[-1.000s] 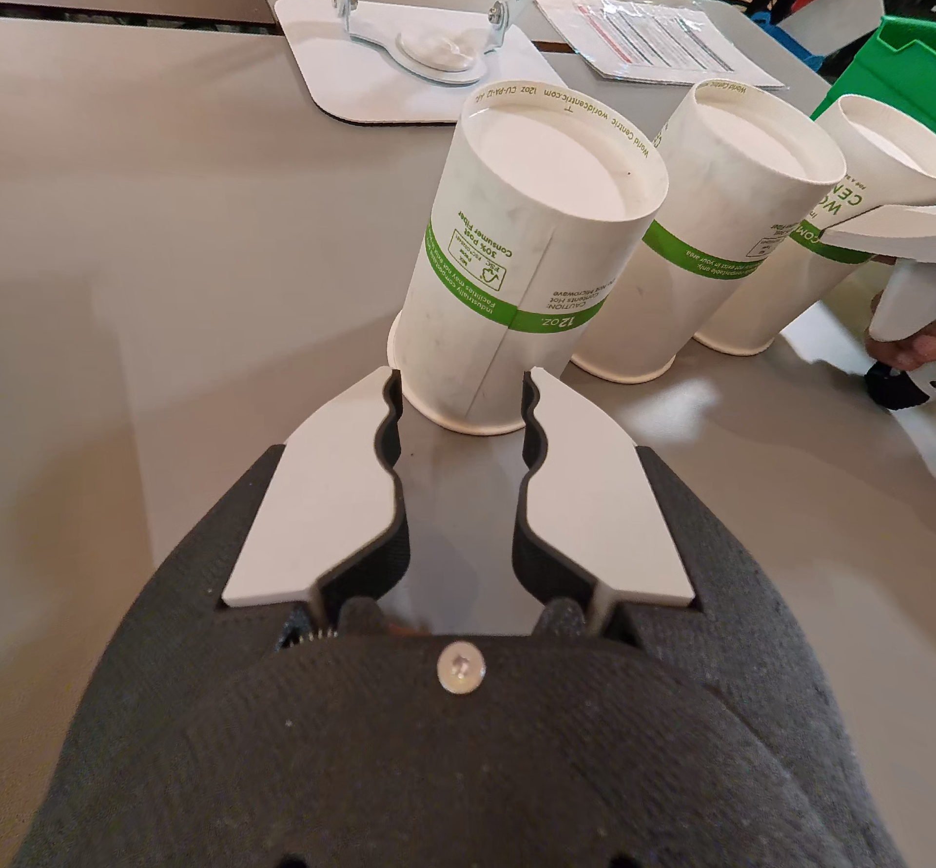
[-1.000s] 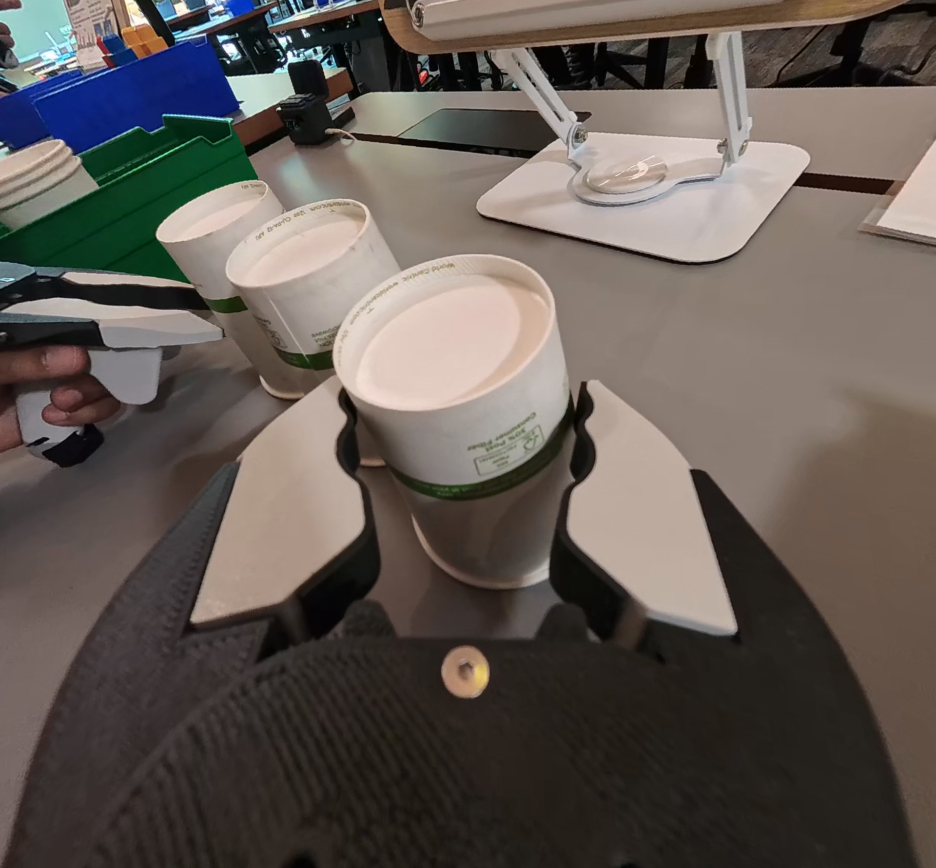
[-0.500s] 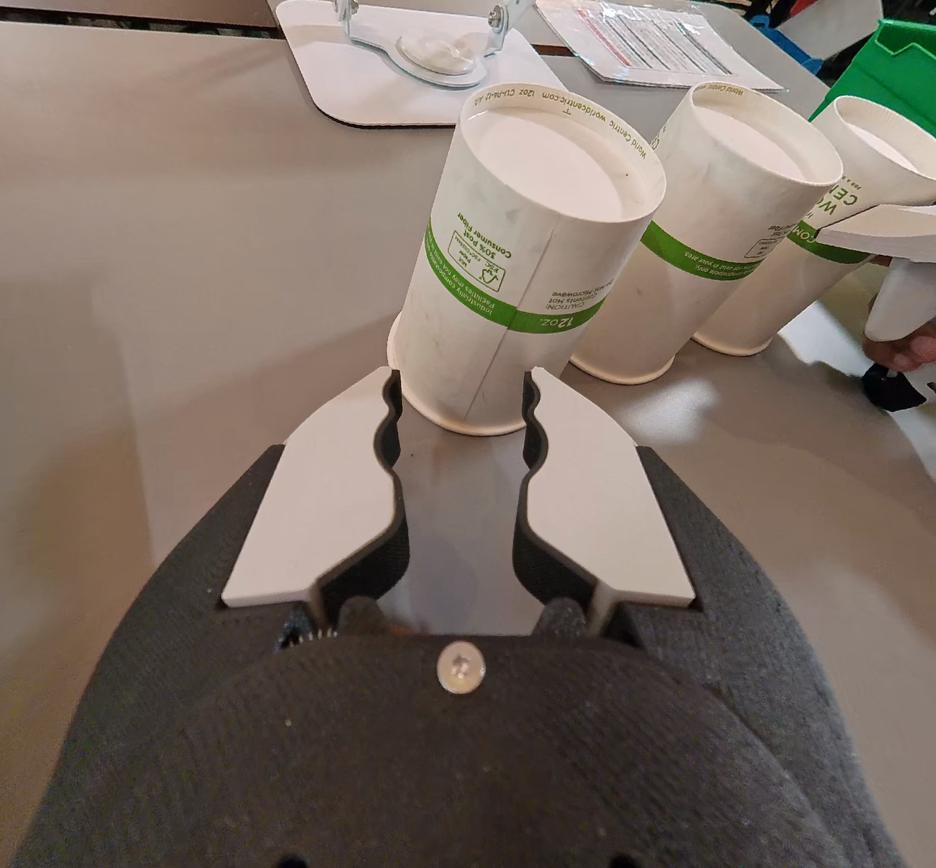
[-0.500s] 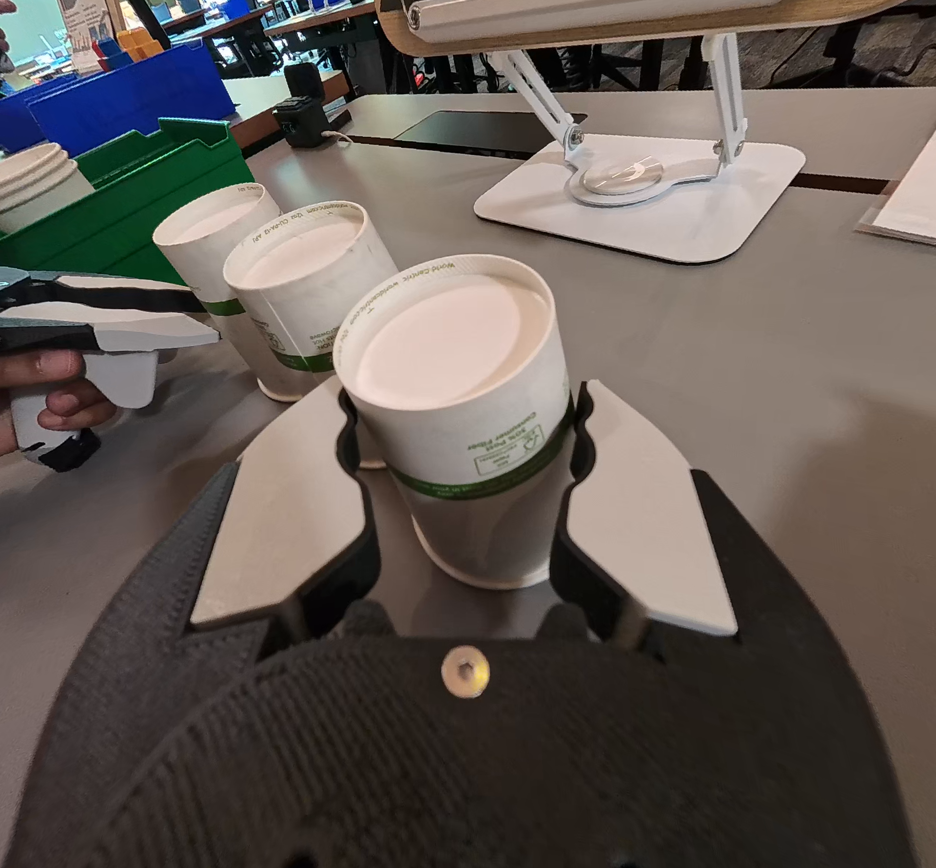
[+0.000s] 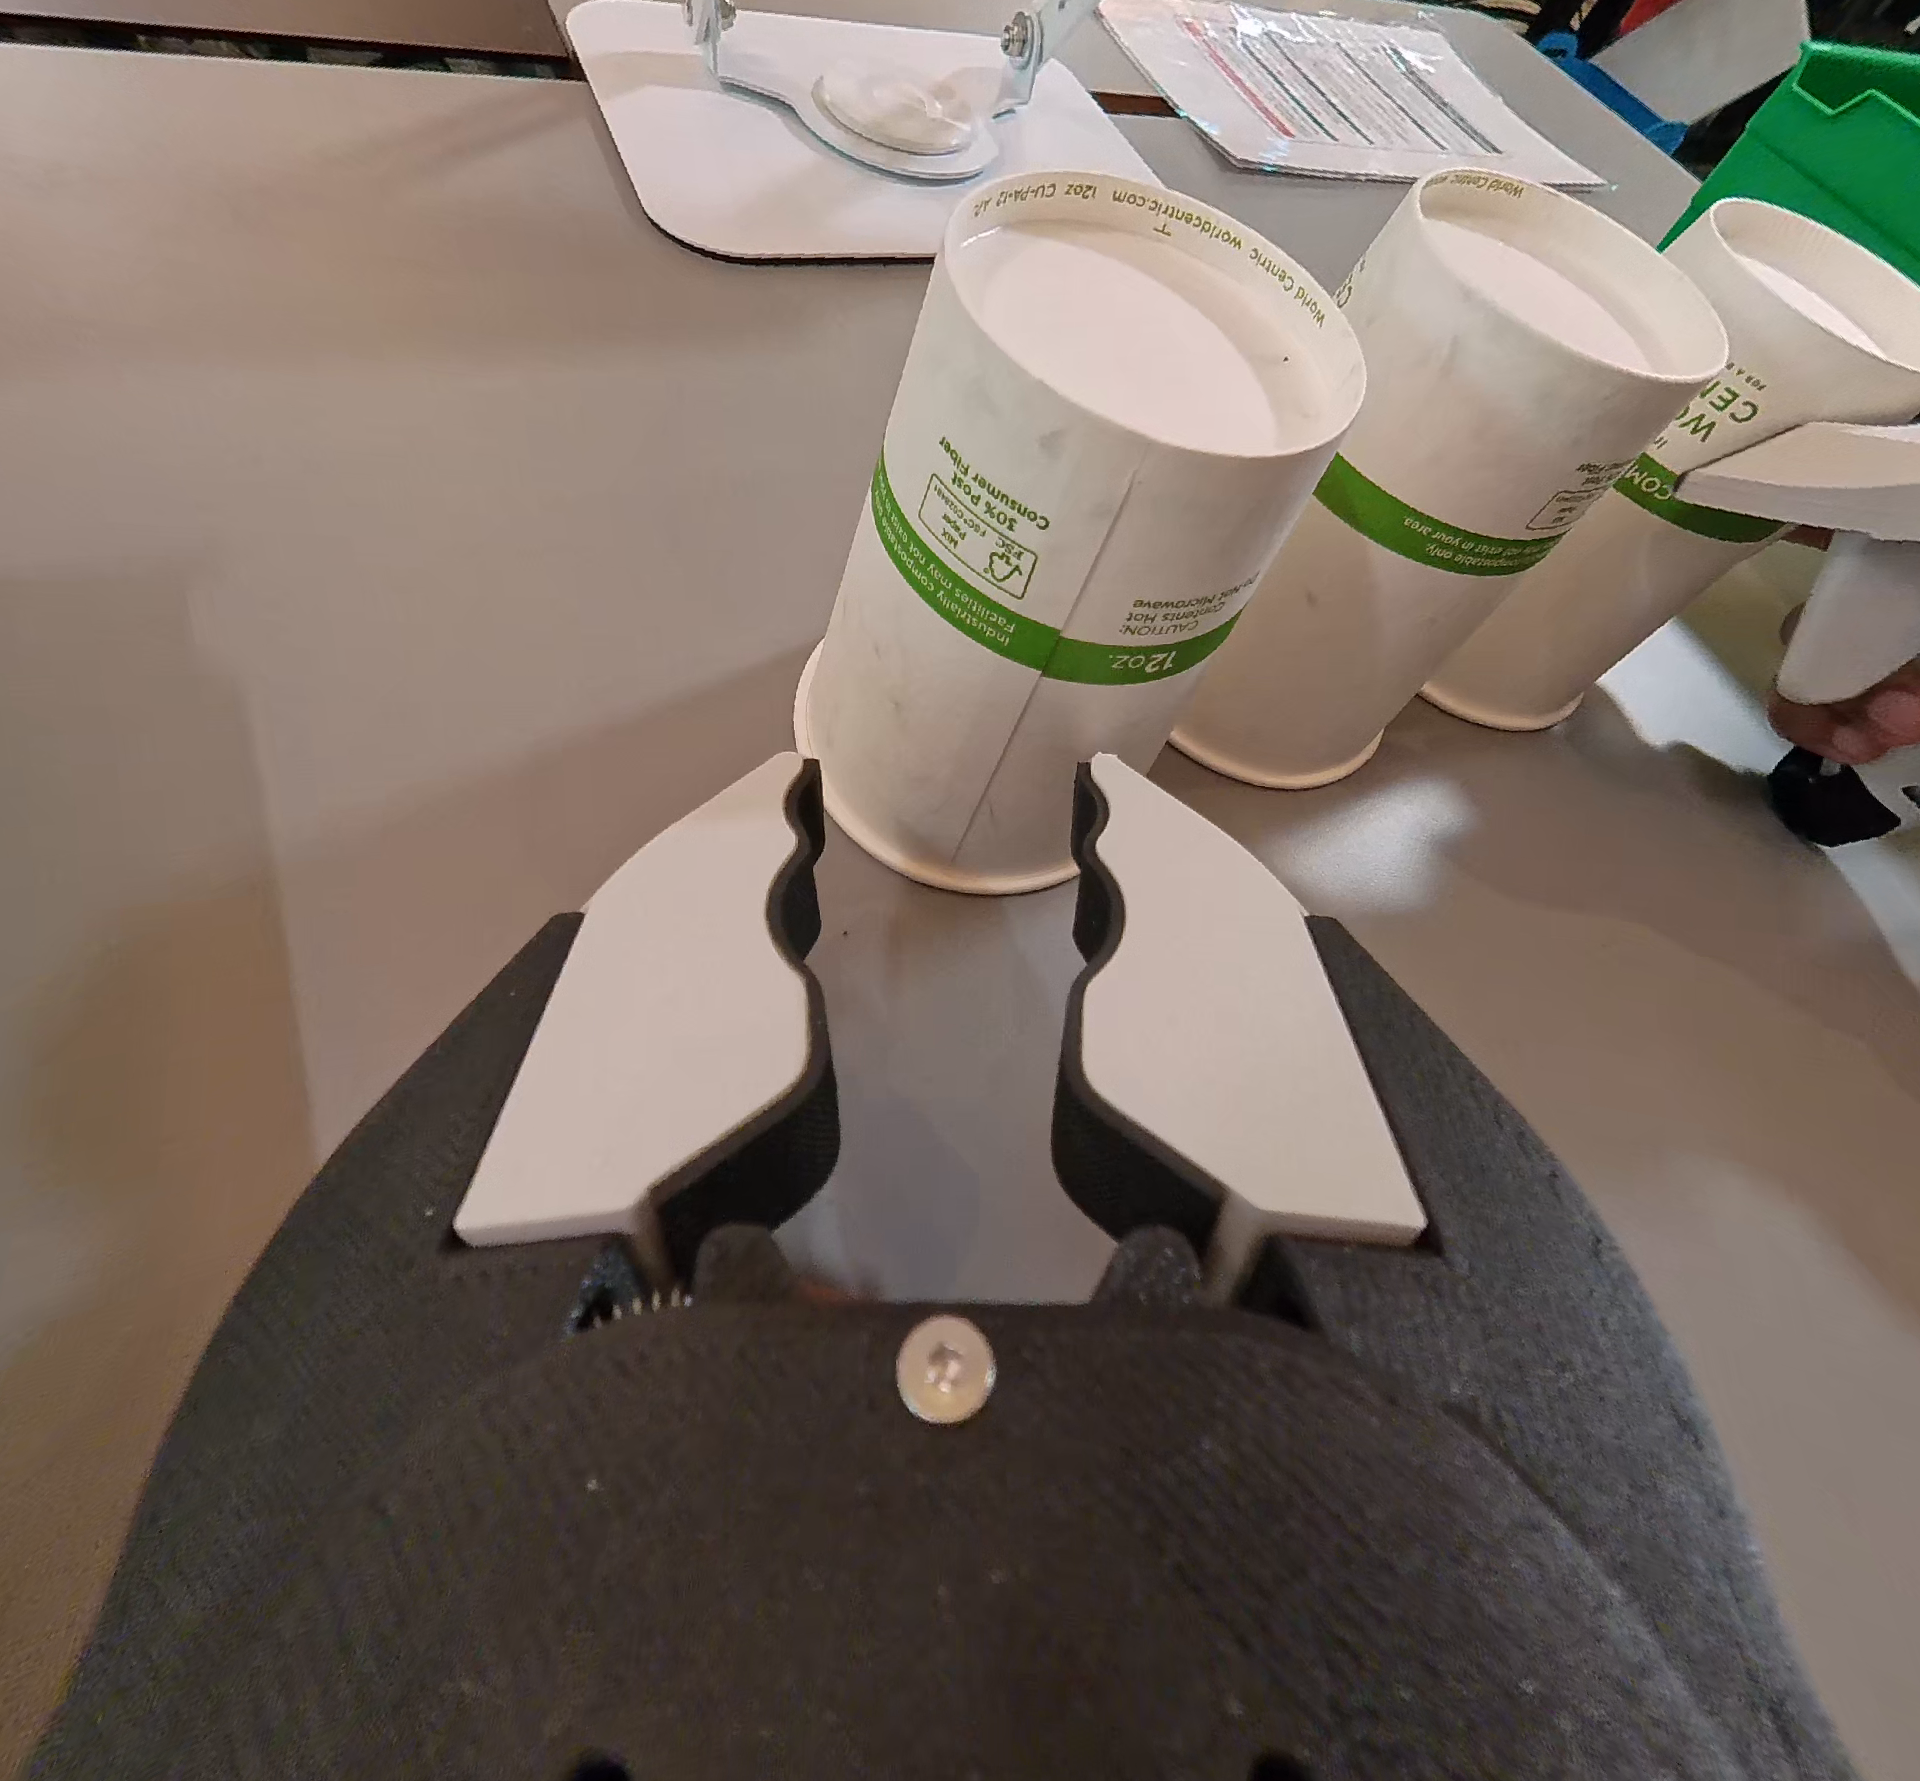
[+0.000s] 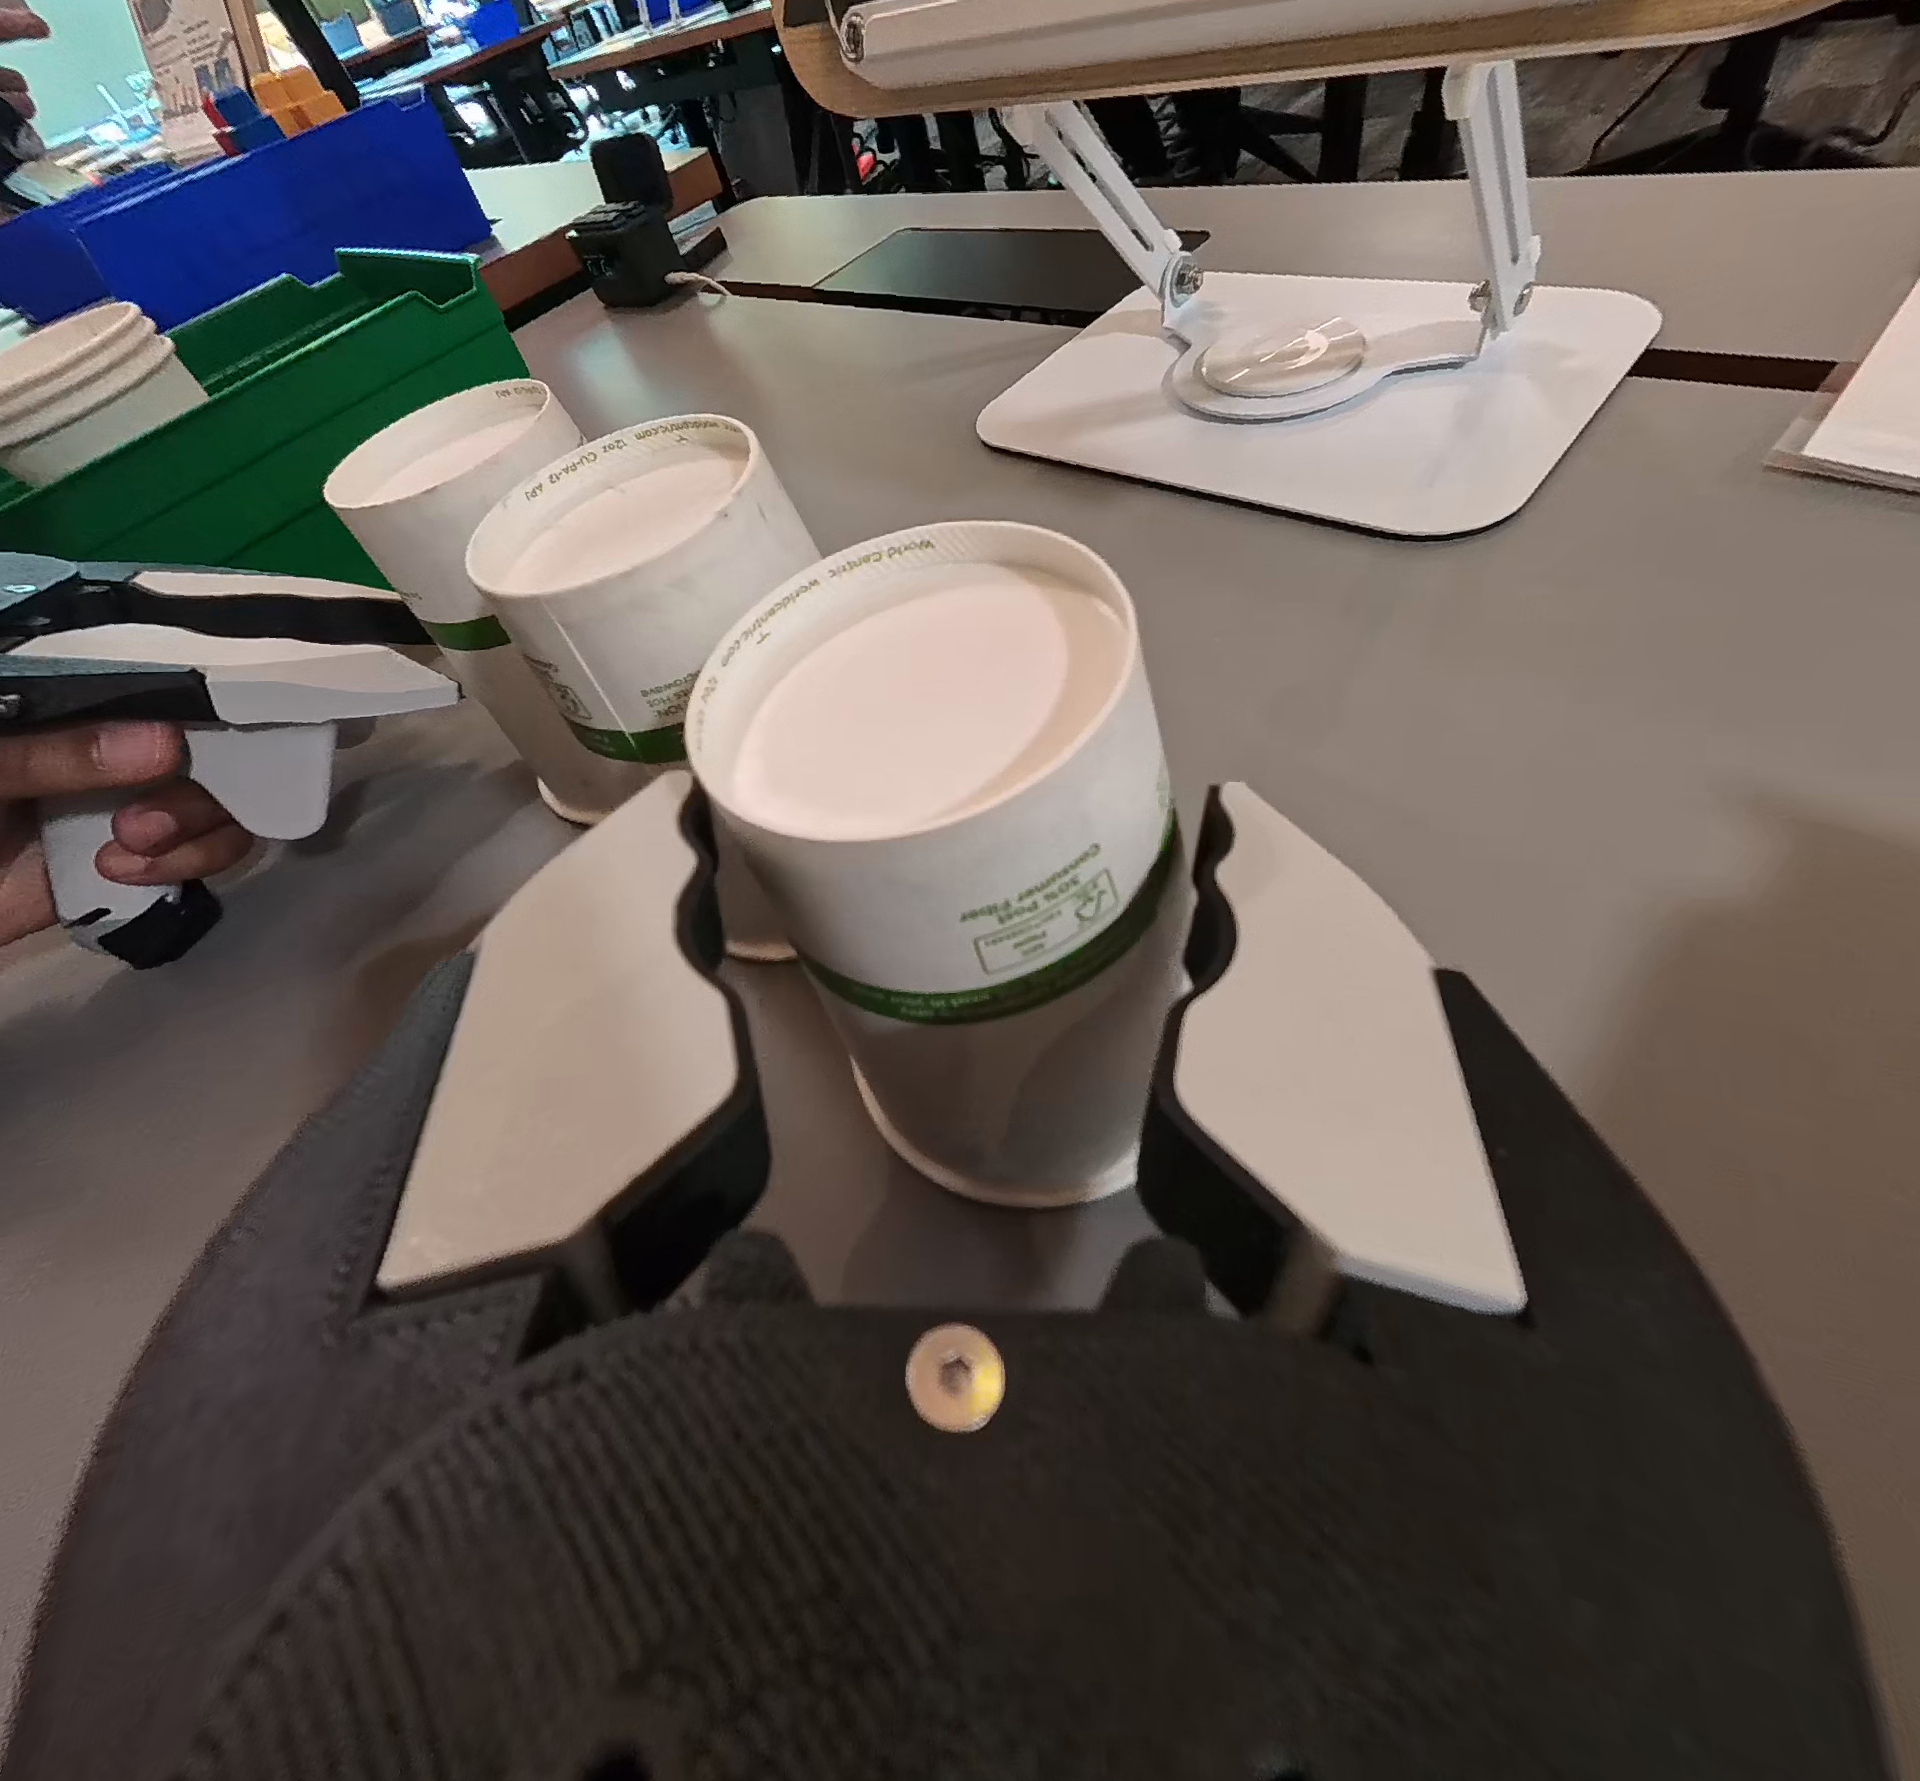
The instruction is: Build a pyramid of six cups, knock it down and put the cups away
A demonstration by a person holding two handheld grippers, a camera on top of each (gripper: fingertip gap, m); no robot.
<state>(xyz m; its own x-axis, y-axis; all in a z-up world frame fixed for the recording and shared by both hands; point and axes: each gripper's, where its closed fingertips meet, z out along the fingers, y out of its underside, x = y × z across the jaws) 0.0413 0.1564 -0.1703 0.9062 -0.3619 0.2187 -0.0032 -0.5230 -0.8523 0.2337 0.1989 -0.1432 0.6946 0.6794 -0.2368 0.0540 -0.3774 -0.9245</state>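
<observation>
Three white paper cups with green bands stand upside down in a row on a grey table (image 5: 416,484). My left gripper (image 5: 943,781) is open and empty. Its fingertips stop just short of the rim of the nearest cup (image 5: 1060,505), with the middle cup (image 5: 1455,443) and far cup (image 5: 1787,329) beyond. My right gripper (image 6: 954,804) is open, with a finger on each side of the end cup (image 6: 935,744), which stands on the table. In the right wrist view the left gripper (image 6: 416,661) reaches toward the farthest cup (image 6: 447,484), past the middle cup (image 6: 623,578).
A green bin (image 6: 312,422) with stacked cups (image 6: 83,391) sits behind the row, with blue bins (image 6: 260,204) farther back. A white stand base (image 6: 1351,401) carries a wooden board overhead. A sleeved paper (image 5: 1330,79) and a black device (image 6: 623,245) lie at the table's far side.
Both views have drifted only slightly. Neither gripper's opening has changed and the cups have not moved.
</observation>
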